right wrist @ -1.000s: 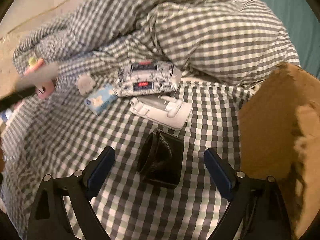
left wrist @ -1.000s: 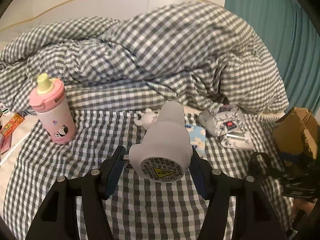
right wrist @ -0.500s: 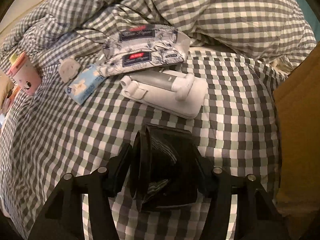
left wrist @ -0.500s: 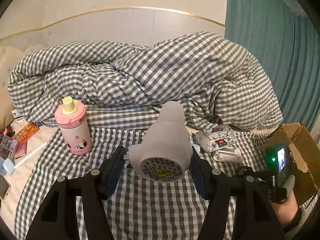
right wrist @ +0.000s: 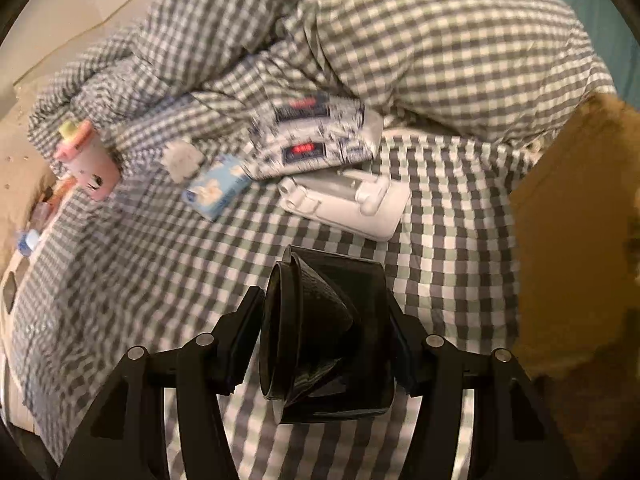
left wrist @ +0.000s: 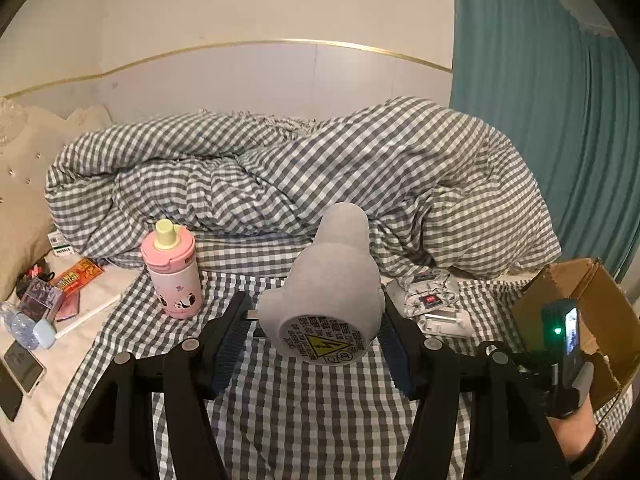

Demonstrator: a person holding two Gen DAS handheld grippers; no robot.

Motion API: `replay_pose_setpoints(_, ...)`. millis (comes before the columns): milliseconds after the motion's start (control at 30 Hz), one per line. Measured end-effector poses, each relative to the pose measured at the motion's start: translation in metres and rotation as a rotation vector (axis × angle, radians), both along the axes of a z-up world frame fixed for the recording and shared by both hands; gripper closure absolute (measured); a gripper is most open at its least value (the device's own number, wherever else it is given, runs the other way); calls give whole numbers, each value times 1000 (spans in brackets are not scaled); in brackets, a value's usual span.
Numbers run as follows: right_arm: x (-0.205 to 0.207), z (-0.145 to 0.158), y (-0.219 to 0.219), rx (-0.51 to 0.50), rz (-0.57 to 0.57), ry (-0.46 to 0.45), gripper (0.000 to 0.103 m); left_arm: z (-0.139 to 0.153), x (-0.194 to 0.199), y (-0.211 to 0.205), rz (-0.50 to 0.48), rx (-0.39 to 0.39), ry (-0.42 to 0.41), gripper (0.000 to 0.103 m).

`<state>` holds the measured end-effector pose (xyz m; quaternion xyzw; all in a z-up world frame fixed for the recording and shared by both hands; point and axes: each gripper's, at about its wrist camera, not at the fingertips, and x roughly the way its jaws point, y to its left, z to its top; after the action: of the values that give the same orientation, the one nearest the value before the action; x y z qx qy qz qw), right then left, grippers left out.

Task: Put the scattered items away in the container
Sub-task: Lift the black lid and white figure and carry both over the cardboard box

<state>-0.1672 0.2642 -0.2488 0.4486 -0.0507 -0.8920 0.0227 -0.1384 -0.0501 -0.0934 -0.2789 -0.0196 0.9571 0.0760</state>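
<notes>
Two loads are in my fingers at once, and the question is which one sits closer to the cardboard box (right wrist: 576,240). My right gripper (right wrist: 326,344) has just been closing, and its pads now press both sides of the black holder (right wrist: 324,332), a dark funnel-shaped piece with its round mouth turned toward the left of the frame. In the right wrist view the box wall fills the right edge, just beside that holder, so I judge the right hand has the shorter trip: a swing toward the right edge and over the rim.

My left gripper (left wrist: 312,328) is clamped on the grey plug-in lamp (left wrist: 328,280); its long axis runs away from me up the frame, label end nearest the camera. In the left wrist view the box (left wrist: 600,308) is at the far right, with my right hand and its device between, so the left load should wait or go around.

Still on the checked sheet (right wrist: 160,264): the pink bottle (left wrist: 172,272) left of centre, the tissue packs (right wrist: 316,140), the white tray (right wrist: 348,204) and a small blue packet (right wrist: 218,190) in the middle of the right wrist view.
</notes>
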Motion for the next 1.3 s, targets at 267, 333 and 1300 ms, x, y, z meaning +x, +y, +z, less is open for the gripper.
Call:
replay_pose_setpoints(267, 45, 60, -10, -30, 40, 111, 46, 22, 29, 7, 6, 11, 25, 40)
replay_pose_setpoints(333, 57, 75, -14, -32, 52, 141, 46, 27, 37, 8, 6, 15, 30, 40)
replay_pose_setpoints(1300, 221, 204, 100, 113, -117, 416, 46, 80, 109, 124, -134, 41, 104, 40)
